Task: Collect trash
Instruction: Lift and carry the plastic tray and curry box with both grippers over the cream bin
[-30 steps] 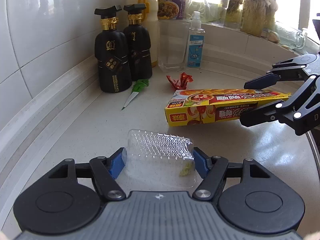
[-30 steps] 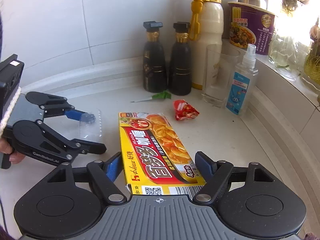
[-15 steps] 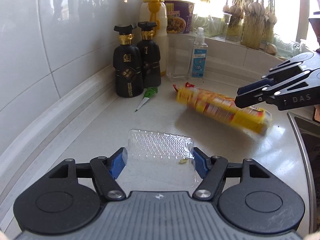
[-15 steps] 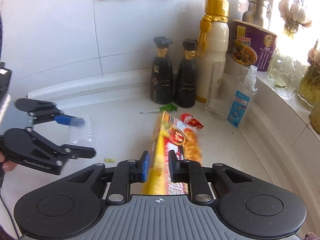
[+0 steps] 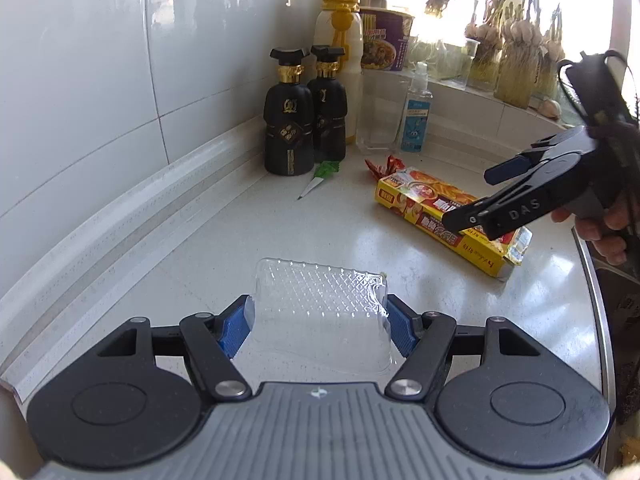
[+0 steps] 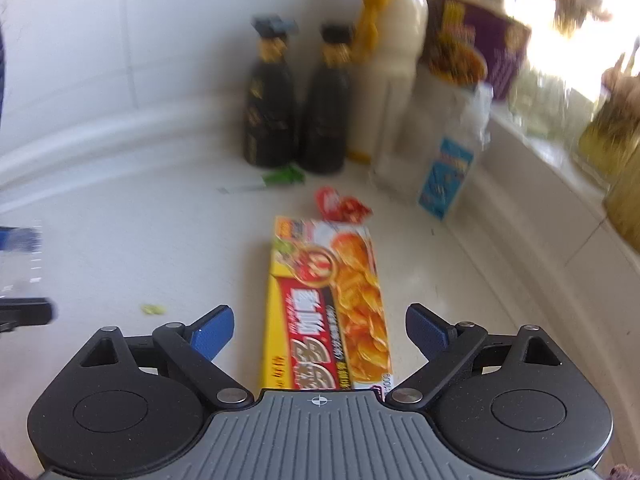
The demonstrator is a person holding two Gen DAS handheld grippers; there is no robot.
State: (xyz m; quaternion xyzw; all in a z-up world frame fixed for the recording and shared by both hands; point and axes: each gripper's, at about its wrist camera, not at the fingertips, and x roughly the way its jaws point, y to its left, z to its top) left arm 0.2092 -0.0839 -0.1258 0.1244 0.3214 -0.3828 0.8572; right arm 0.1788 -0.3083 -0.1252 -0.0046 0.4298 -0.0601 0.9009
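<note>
Left tool (image 5: 318,322), lower centre of the left wrist view: closed on one clear plastic tray with a diamond-embossed base (image 5: 320,308), blue pads pressing on its two sides, tray lifted above the white speckled tabletop (image 5: 224,240).

Right tool (image 6: 319,330), lower centre of the right wrist view: jaws opening, standing wide, touching nothing. Between them but apart from both pads, one long yellow cardboard box with printed food pictures (image 6: 328,300), flat on the tabletop, one end flap open at the right of the left wrist view. Same tool seen at the right edge of the left wrist view, above the box, carried by a hand (image 5: 604,224).

Just behind the box, centre of frame: one crumpled red foil wrapper (image 6: 340,205). Left of it, one green-and-white pointed wrapper (image 5: 320,176), thin and flat. One small yellow-green crumb (image 6: 154,309) at lower left.

Upper centre, against the tiled wall: two black glossy bottles with gold collars (image 5: 289,128), side by side. Beside them one tall cream bottle with a yellow cap (image 5: 340,40), one empty clear glass (image 5: 376,120), one small clear spray bottle with a blue label (image 5: 416,120). On the ledge, one purple instant noodle cup (image 5: 384,40).
</note>
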